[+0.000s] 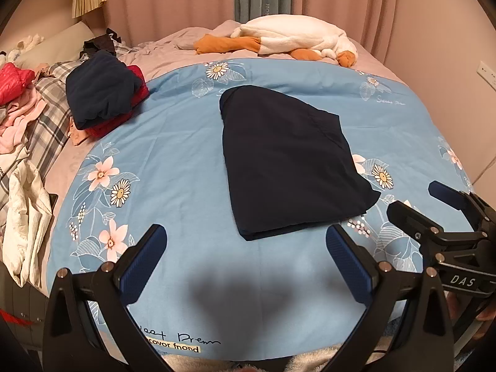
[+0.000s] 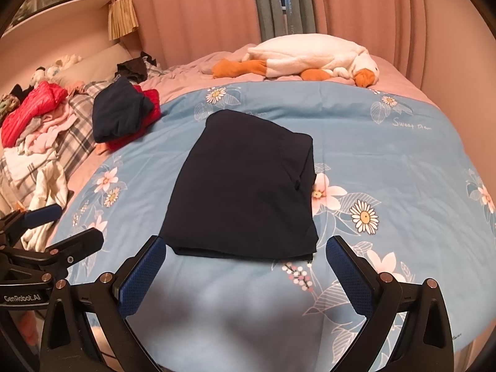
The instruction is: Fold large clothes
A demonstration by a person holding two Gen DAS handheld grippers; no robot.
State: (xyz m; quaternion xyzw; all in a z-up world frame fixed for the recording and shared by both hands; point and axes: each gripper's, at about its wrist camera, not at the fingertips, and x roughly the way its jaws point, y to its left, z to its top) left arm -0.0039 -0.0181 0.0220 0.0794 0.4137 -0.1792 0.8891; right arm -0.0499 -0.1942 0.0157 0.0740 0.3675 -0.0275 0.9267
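A dark navy garment (image 1: 285, 158) lies folded into a flat rectangle on the blue floral sheet (image 1: 173, 142); it also shows in the right wrist view (image 2: 245, 186). My left gripper (image 1: 246, 241) is open and empty, held just in front of the garment's near edge. My right gripper (image 2: 246, 251) is open and empty, its fingertips at either side of the garment's near edge, not touching it. The right gripper shows at the right of the left wrist view (image 1: 434, 204), and the left gripper at the left of the right wrist view (image 2: 65, 226).
A stack of folded navy and red clothes (image 1: 105, 93) sits at the back left. A loose heap of red, pink and white clothes (image 1: 21, 117) lies on a plaid blanket at the left. A plush goose (image 1: 294, 38) lies at the far end by the curtains.
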